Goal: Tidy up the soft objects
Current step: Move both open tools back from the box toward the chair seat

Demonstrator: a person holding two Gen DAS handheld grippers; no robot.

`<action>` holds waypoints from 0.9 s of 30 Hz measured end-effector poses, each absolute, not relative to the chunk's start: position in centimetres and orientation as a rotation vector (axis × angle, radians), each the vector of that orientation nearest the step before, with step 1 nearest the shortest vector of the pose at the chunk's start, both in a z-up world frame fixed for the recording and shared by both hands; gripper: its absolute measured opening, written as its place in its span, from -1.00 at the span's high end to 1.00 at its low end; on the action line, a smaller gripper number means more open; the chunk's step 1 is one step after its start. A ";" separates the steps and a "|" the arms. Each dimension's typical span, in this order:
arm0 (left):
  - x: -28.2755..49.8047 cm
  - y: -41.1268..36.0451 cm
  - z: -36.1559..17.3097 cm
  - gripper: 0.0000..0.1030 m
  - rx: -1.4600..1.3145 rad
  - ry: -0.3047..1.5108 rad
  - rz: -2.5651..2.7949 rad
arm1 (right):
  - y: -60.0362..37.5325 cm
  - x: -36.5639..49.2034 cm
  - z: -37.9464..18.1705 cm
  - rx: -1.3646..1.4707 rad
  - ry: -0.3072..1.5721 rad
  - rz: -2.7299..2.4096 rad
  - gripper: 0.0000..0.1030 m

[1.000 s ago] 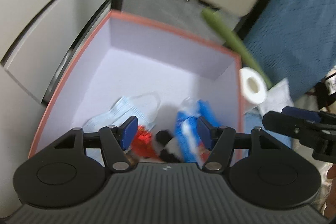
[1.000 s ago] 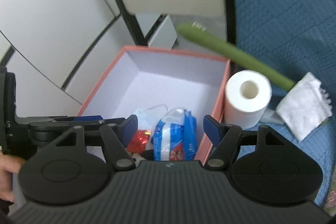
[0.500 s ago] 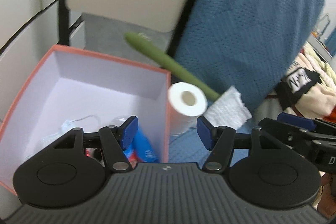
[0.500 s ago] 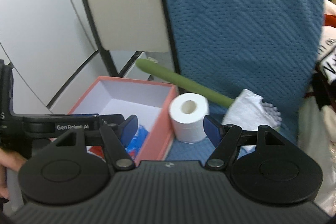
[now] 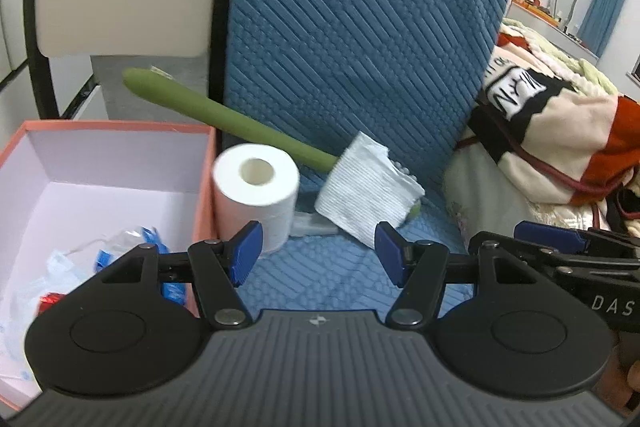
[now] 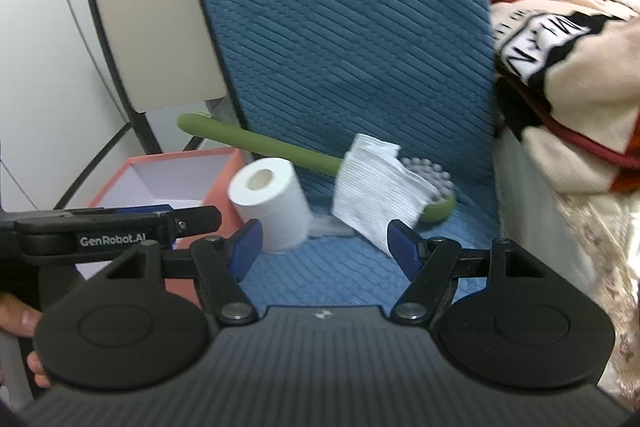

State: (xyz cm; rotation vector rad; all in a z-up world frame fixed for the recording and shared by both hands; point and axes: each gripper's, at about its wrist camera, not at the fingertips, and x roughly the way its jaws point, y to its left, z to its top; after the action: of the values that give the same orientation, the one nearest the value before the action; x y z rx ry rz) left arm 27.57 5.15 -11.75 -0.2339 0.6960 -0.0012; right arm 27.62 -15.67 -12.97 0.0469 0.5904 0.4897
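Note:
A white toilet paper roll (image 5: 256,193) (image 6: 272,203) stands on the blue cushioned seat (image 5: 340,275), right beside the orange box (image 5: 206,187) (image 6: 224,183). A folded white tissue (image 5: 366,193) (image 6: 378,193) lies over a green long-handled brush (image 5: 224,119) (image 6: 256,145) to the roll's right. The box holds a face mask (image 5: 36,275) and blue and red packets (image 5: 152,247). My left gripper (image 5: 318,255) is open and empty, just short of the roll and tissue. My right gripper (image 6: 324,241) is open and empty at the same spot.
The blue cushion's upright back (image 5: 360,27) rises behind the objects. A beige chair back (image 6: 160,27) stands at the left. A pile of blankets and clothes (image 5: 552,131) (image 6: 568,87) lies at the right.
Both grippers have swung right, from above the box's inside to facing the toilet roll and tissue on the seat. Both stay open and empty.

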 end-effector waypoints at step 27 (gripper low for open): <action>28.3 0.0 -20.5 -0.31 -0.222 0.688 0.007 | -20.5 27.8 -18.4 0.170 0.605 0.426 -0.38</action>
State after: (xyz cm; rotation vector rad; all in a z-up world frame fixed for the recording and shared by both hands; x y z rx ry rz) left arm 28.34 -0.04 -20.53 -0.2225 0.6877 0.0069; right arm 27.84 -20.51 -18.40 0.1700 0.6053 0.4256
